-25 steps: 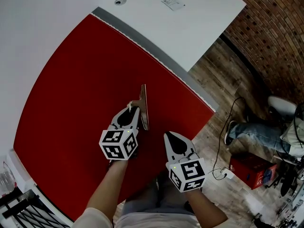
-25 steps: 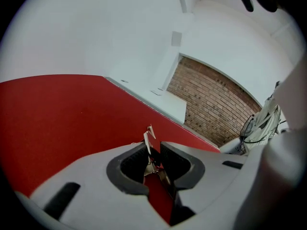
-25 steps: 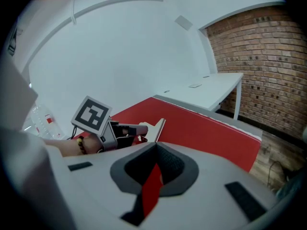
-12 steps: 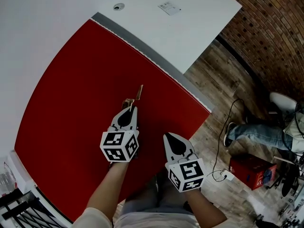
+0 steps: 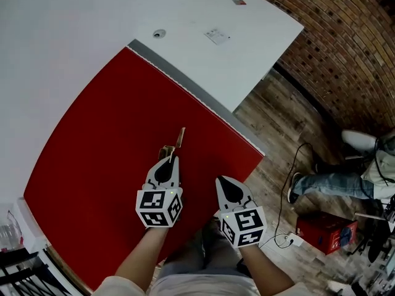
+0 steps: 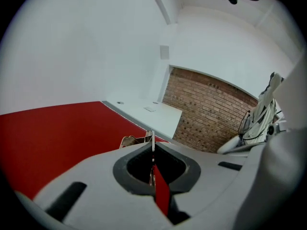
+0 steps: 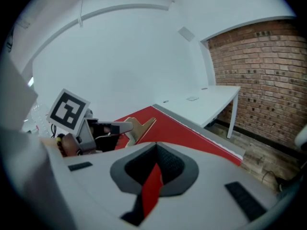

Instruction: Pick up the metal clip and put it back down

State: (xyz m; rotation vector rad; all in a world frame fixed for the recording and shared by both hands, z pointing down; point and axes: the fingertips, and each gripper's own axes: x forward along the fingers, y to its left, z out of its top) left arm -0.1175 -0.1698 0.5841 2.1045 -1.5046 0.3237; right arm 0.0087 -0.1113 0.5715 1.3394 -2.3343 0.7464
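Note:
The metal clip [image 5: 179, 138] is a thin tan-gold piece, held edge-up just above the red mat [image 5: 99, 140]. My left gripper [image 5: 168, 159] is shut on its near end; in the left gripper view the clip [image 6: 135, 140] pokes out past the closed jaws of the left gripper [image 6: 152, 148]. The right gripper view shows the clip [image 7: 139, 127] sticking out of the left gripper [image 7: 111, 127] over the mat. My right gripper [image 5: 226, 185] hovers at the mat's near right edge, shut with nothing in it, and its own camera shows the right gripper [image 7: 156, 146] with jaws together.
The red mat covers a white table [image 5: 203, 54] whose right edge drops to a wooden floor [image 5: 290, 122] by a brick wall [image 5: 345, 48]. A person's legs [image 5: 333, 180], a red box [image 5: 321, 230] and a cable lie on the floor. A dark rack [image 5: 18, 267] stands near left.
The clip lay flat on the mat between the left gripper's open jaws; the jaws closed on it and it now stands edge-up, lifted. The right gripper barely moved.

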